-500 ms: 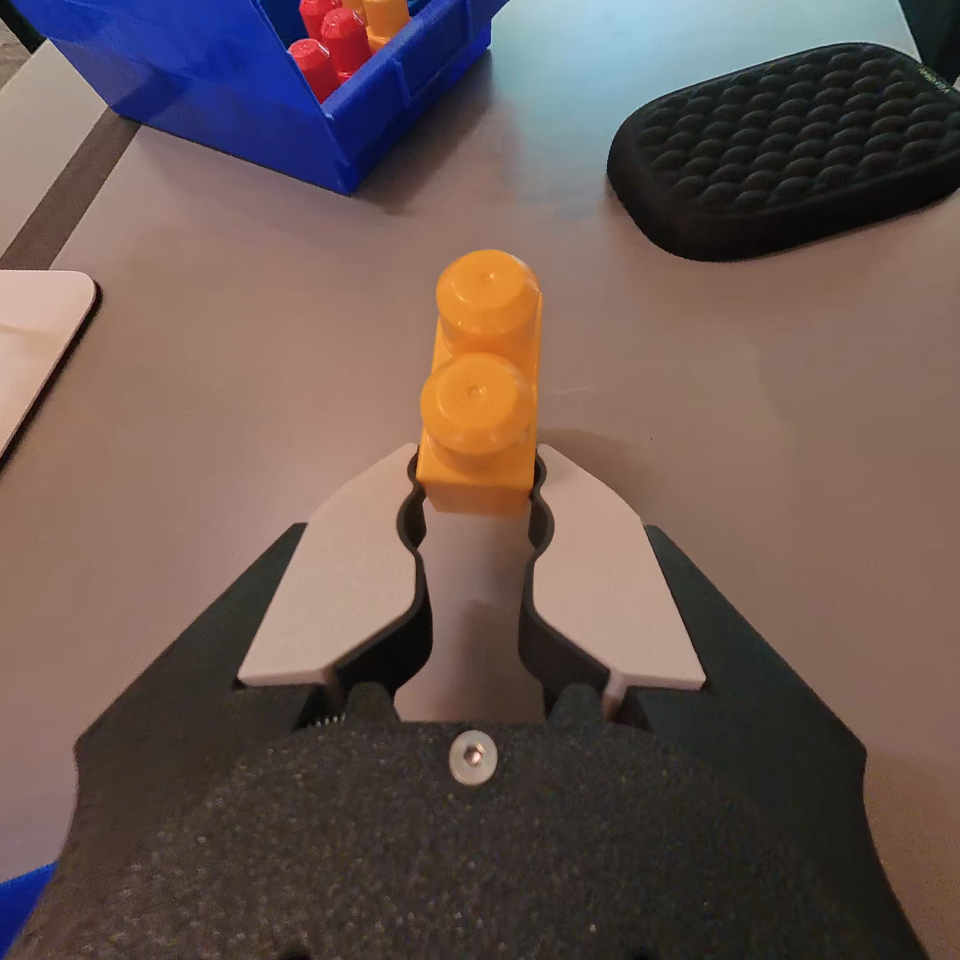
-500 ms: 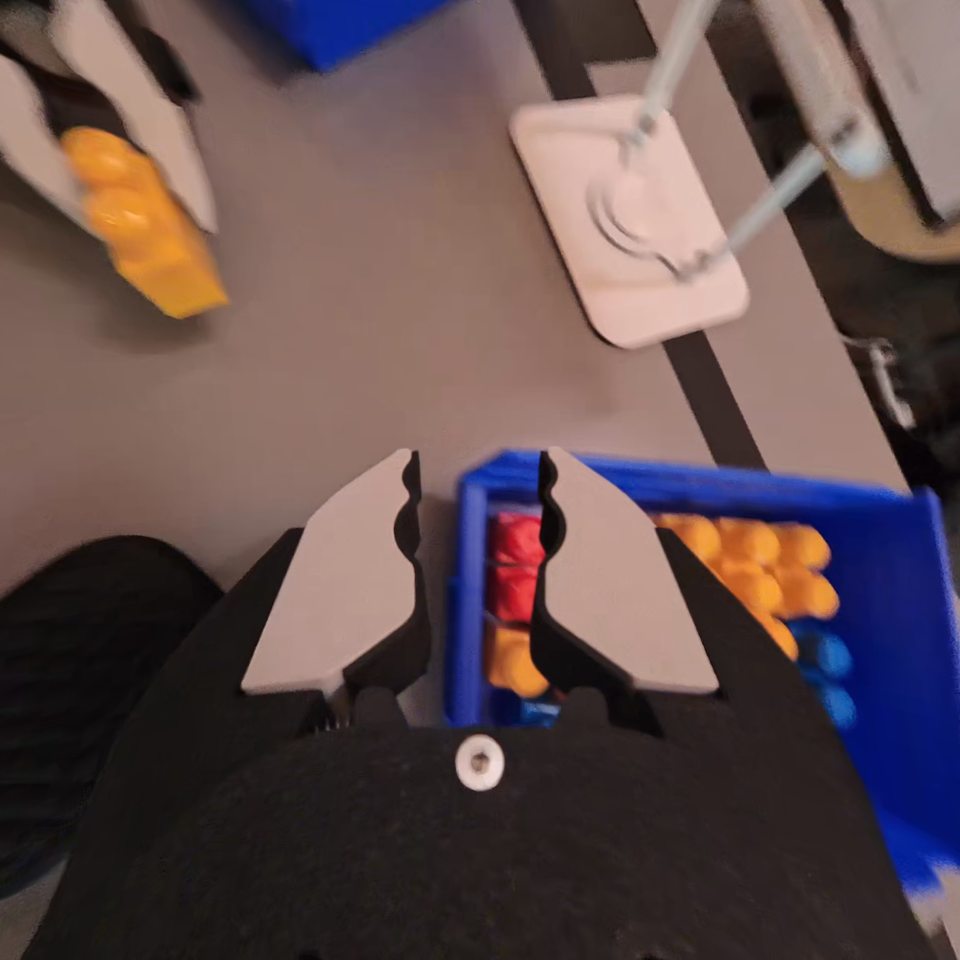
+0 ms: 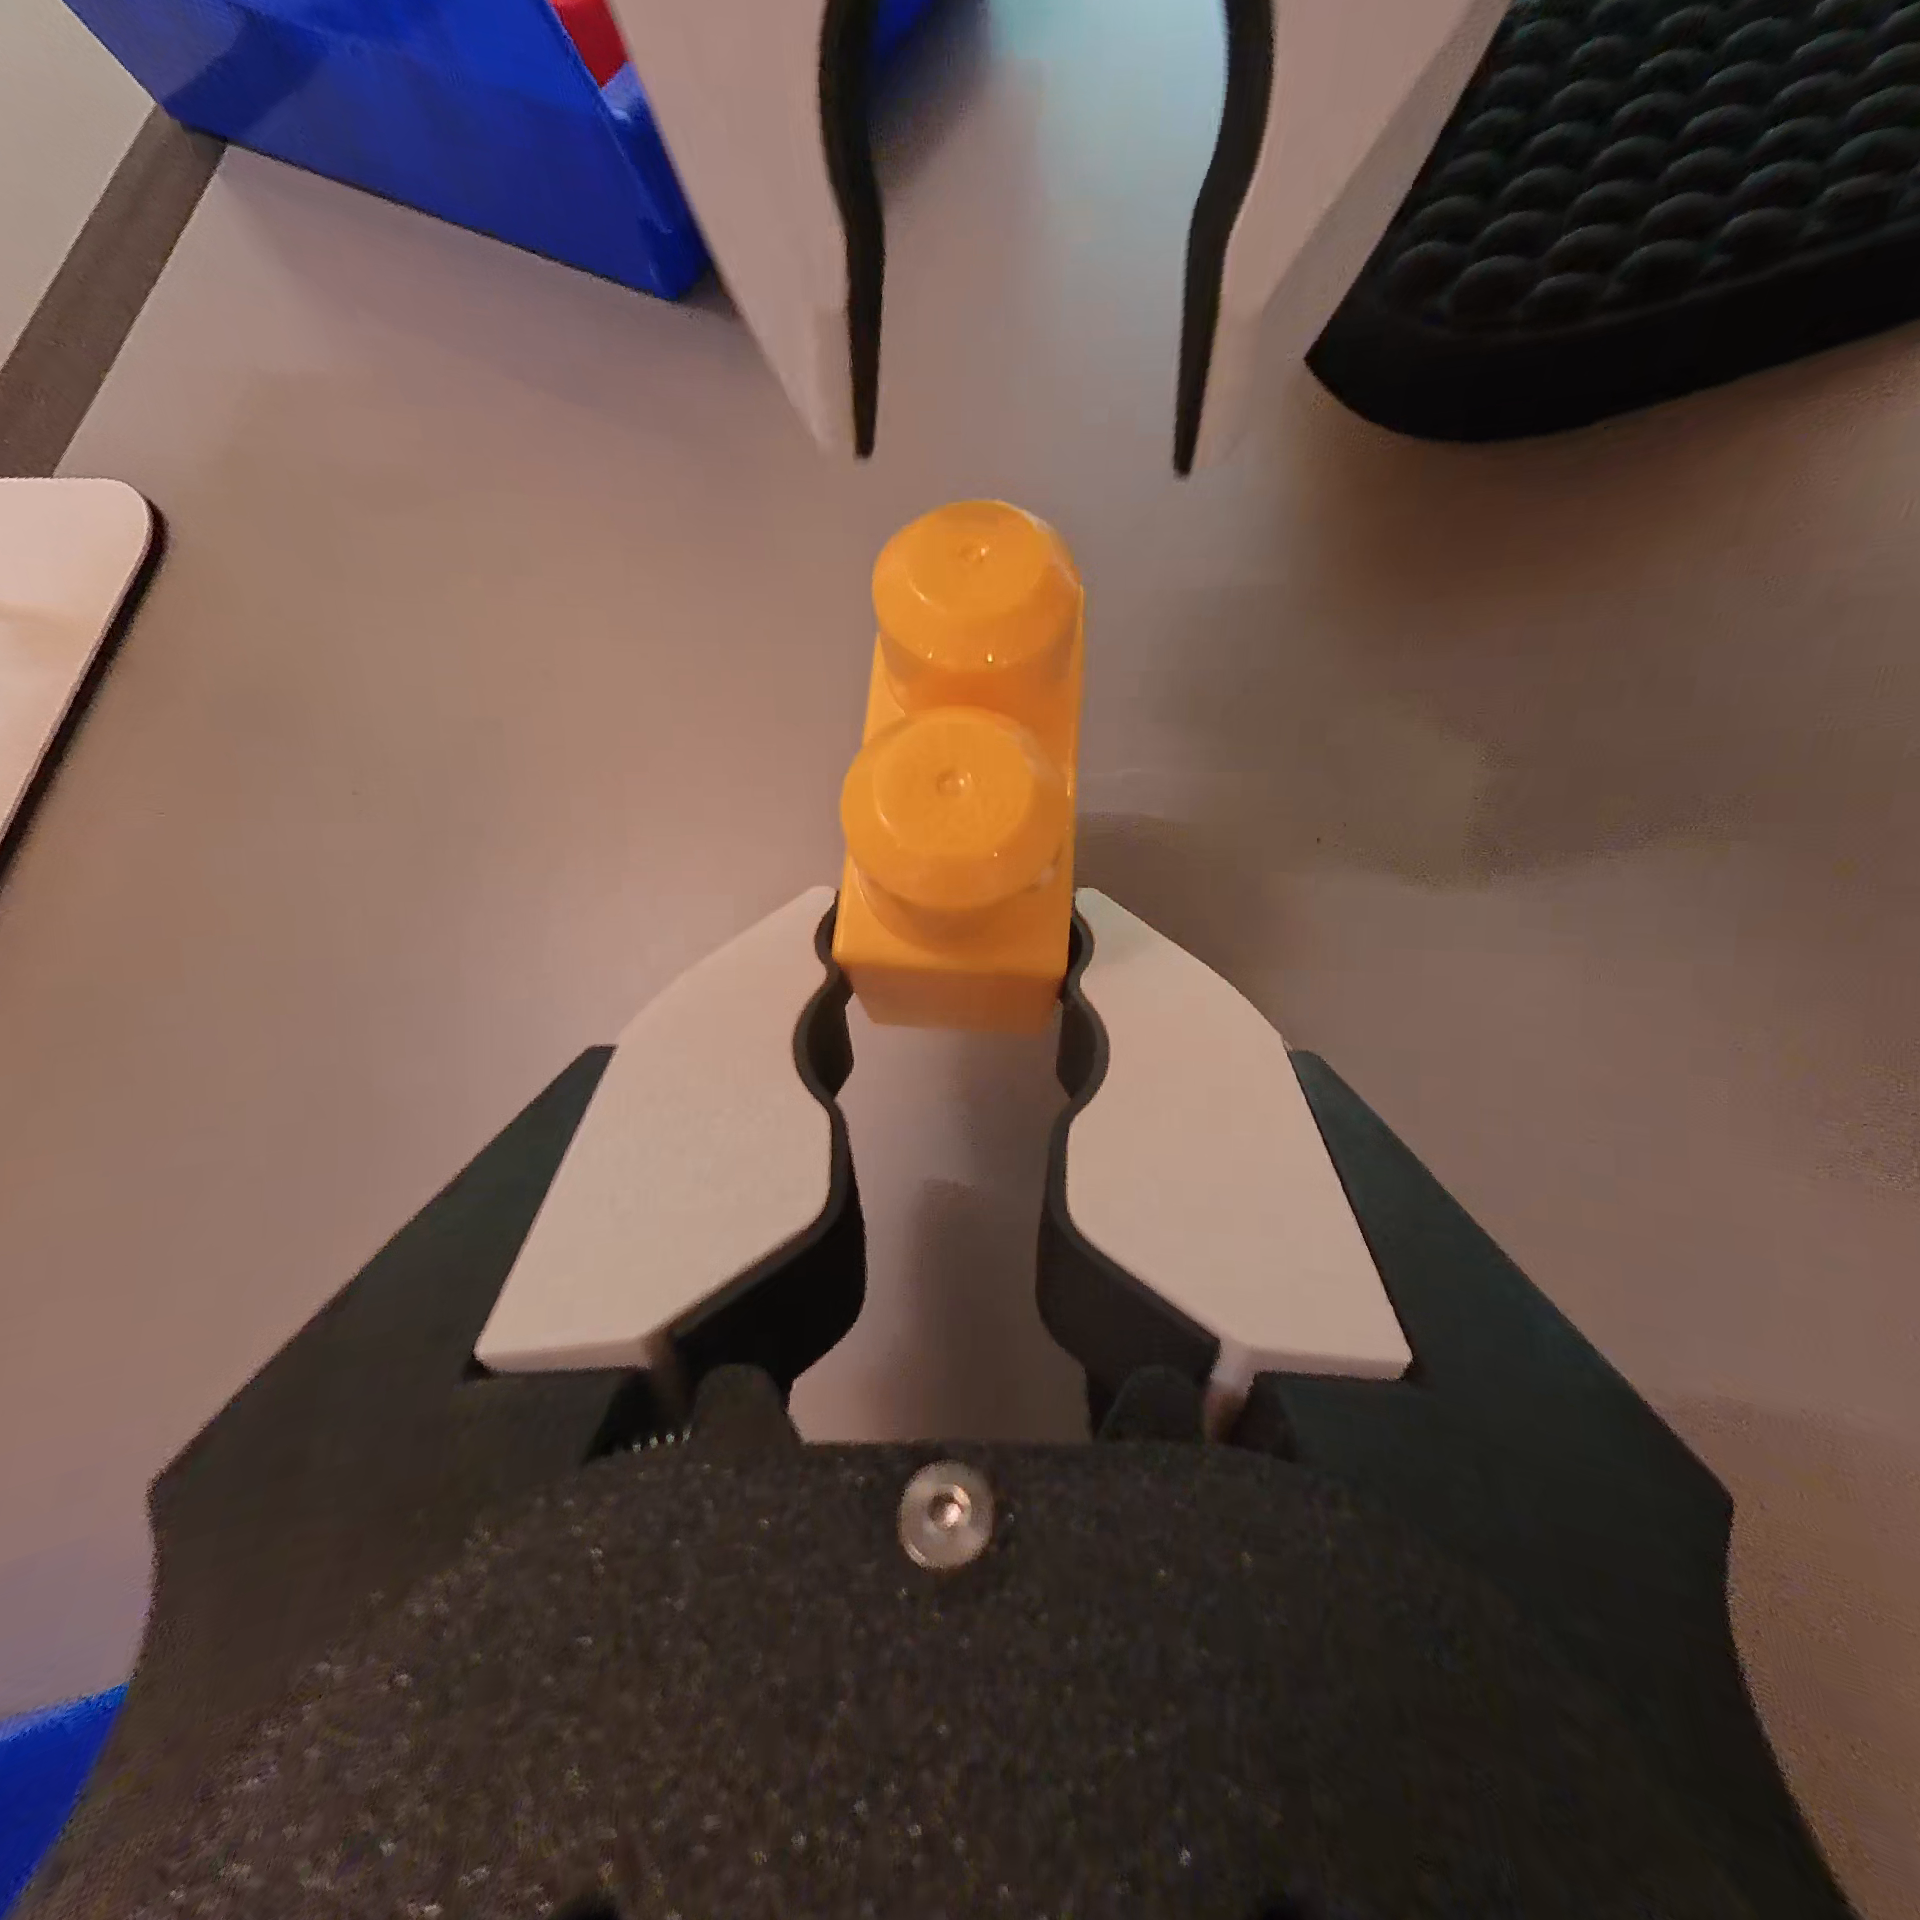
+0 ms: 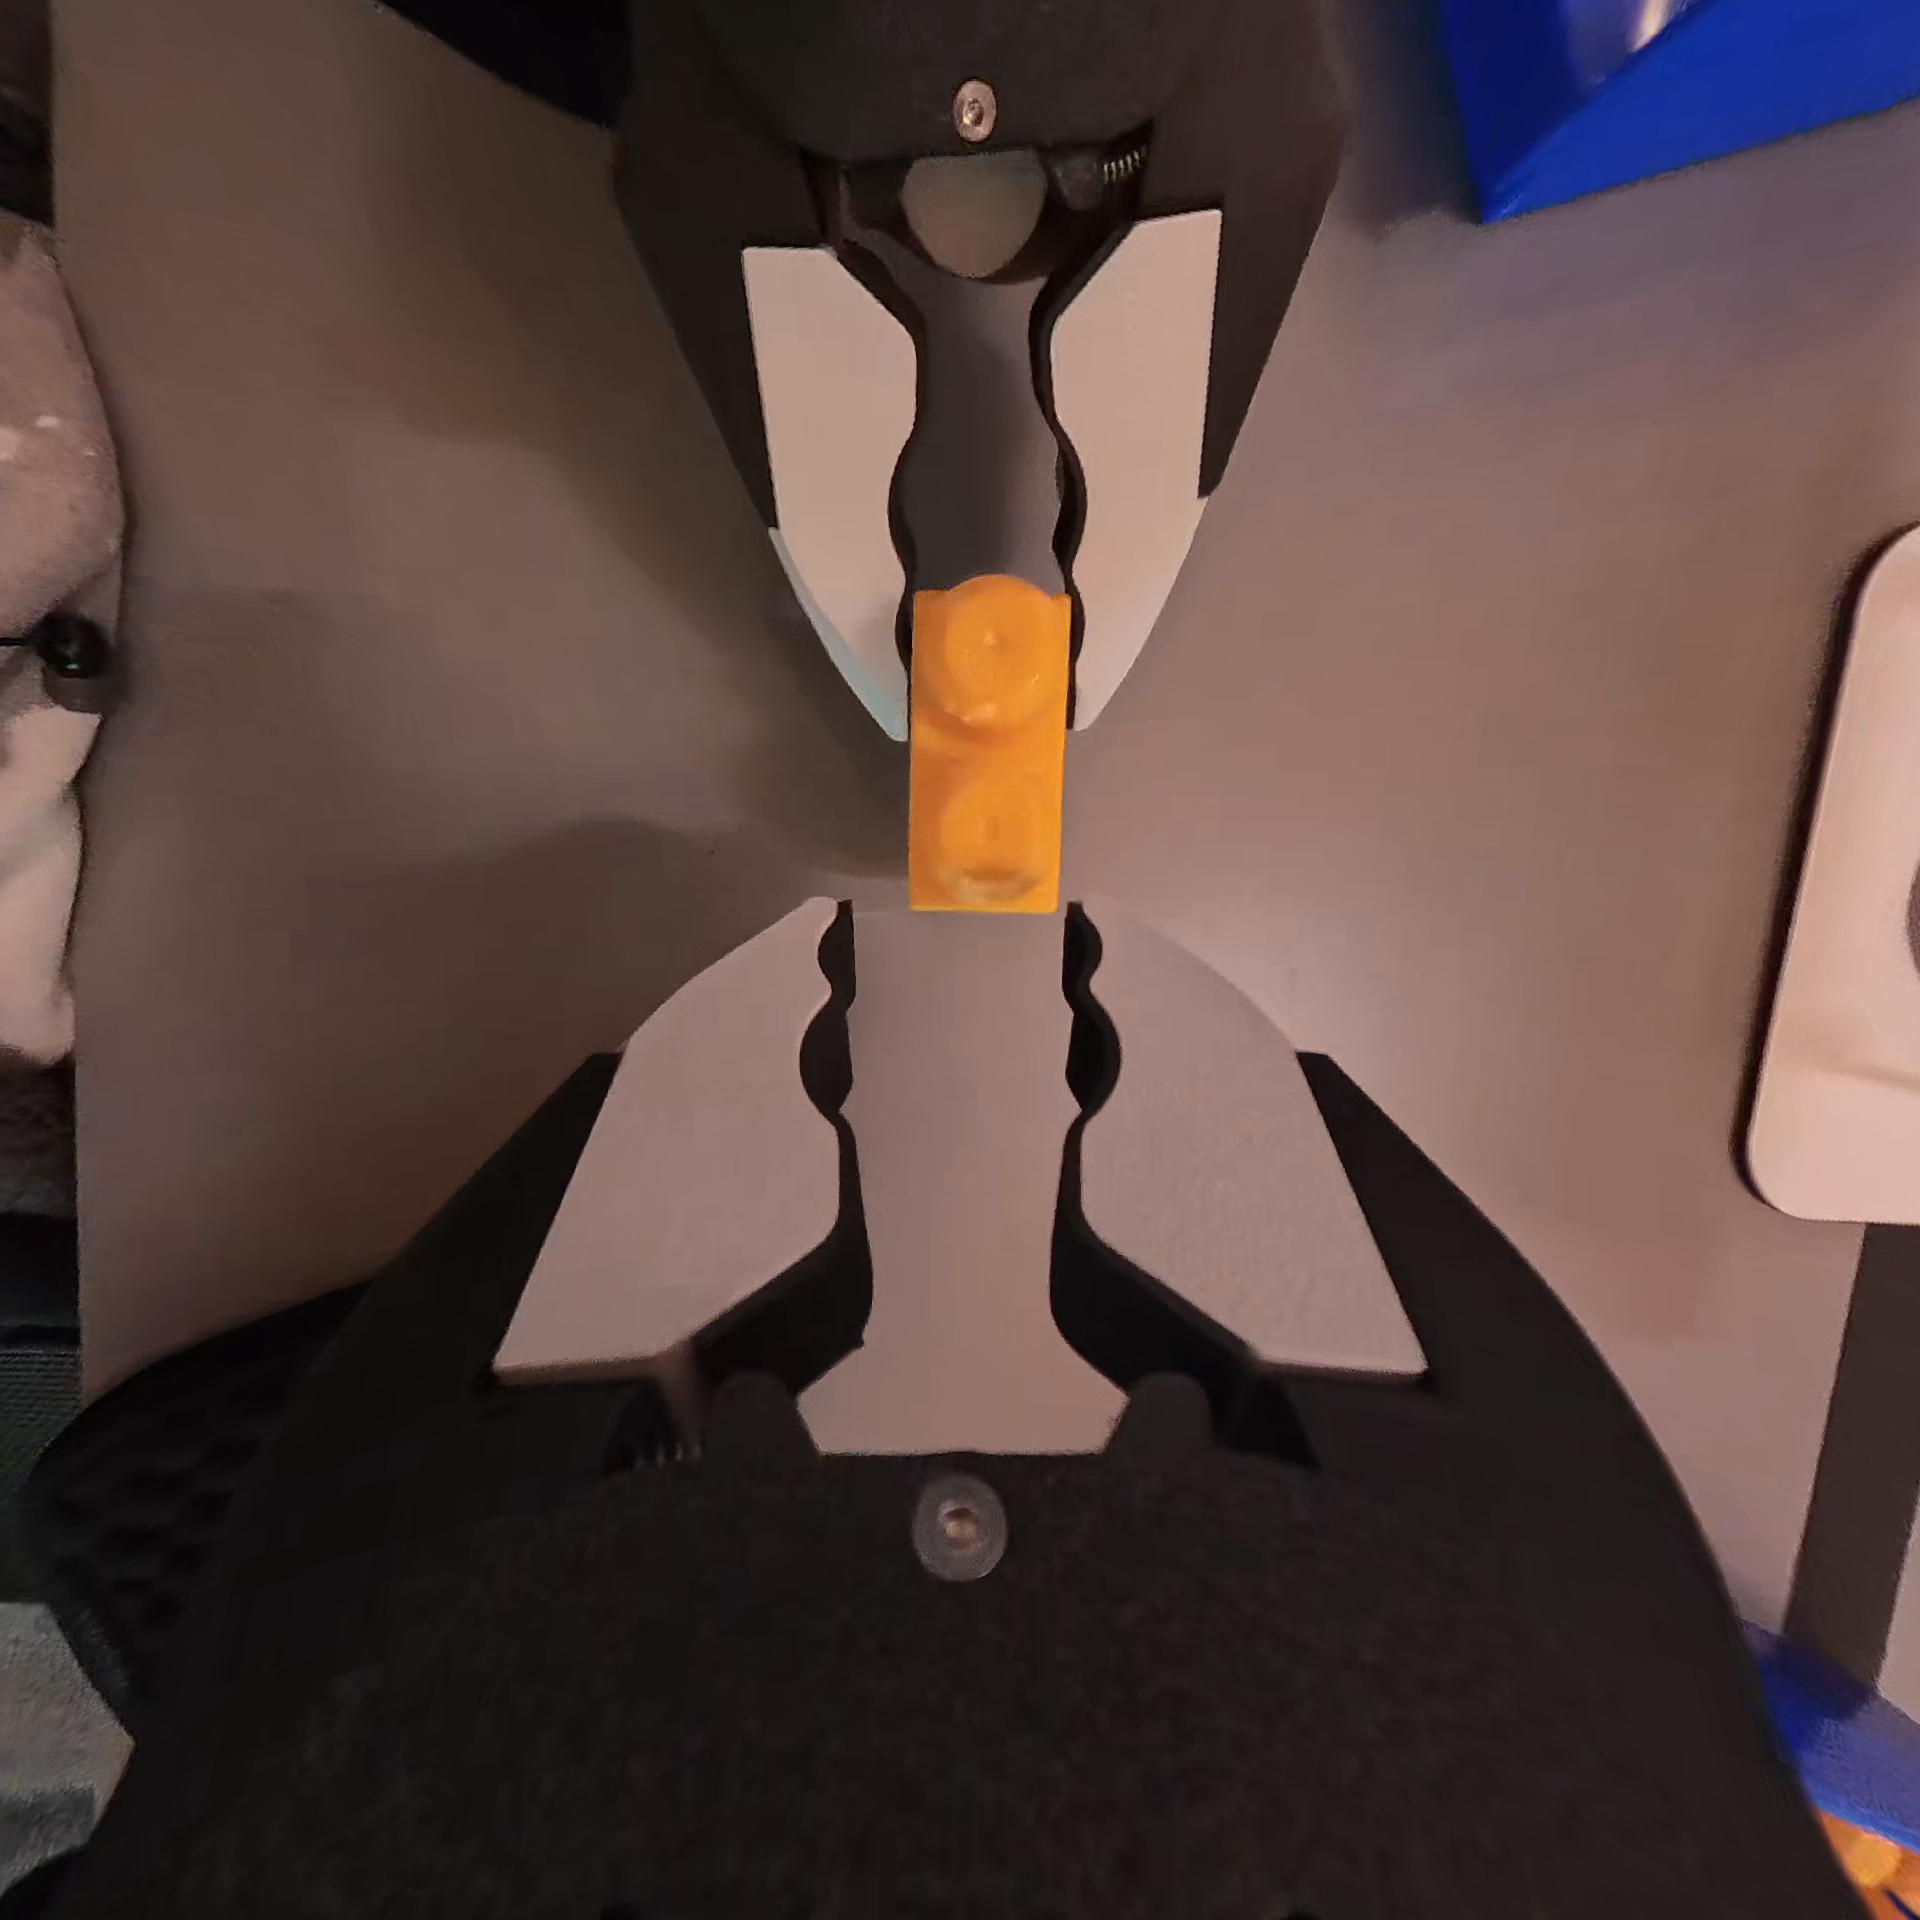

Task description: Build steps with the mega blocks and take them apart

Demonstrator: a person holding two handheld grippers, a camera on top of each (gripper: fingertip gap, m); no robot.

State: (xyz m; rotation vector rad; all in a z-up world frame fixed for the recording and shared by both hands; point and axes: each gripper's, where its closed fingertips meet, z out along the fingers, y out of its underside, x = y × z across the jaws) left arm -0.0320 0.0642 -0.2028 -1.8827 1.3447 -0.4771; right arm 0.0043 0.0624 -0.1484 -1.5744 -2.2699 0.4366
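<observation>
Left gripper, left wrist view: we are holding the left gripper point(image 3: 956, 951) closed on the near end of the orange block point(image 3: 961, 800), its two studs pointing up at the camera and the rest of it sticking out past the fingertips over the grey table point(image 3: 416, 727).

Change in this view: half a second ago only the table lay beyond the block; now the right gripper point(image 3: 1023, 457) is coming down from the top edge, jaws parted, tips just short of the block's far end and not touching it.

Surroundings here: the blue bin point(image 3: 436, 156) is sitting at upper left, the black textured pad point(image 3: 1662, 208) at upper right.

Right gripper, right wrist view: we are keeping the right gripper point(image 4: 956, 914) open and empty, fingertips almost at the free end of the orange block point(image 4: 987, 758), a sliver of gap showing.

Change in this view: earlier it was hovering over the blue bin point(image 4: 1683, 94) with the block far off to the left; now we are facing the left gripper point(image 4: 987, 675) head on, block centred between our jaws.

Meaning for the task: we are judging this as a two-handed approach to the block, either a hand-over or steadying it for placing; no steps are built yet.
</observation>
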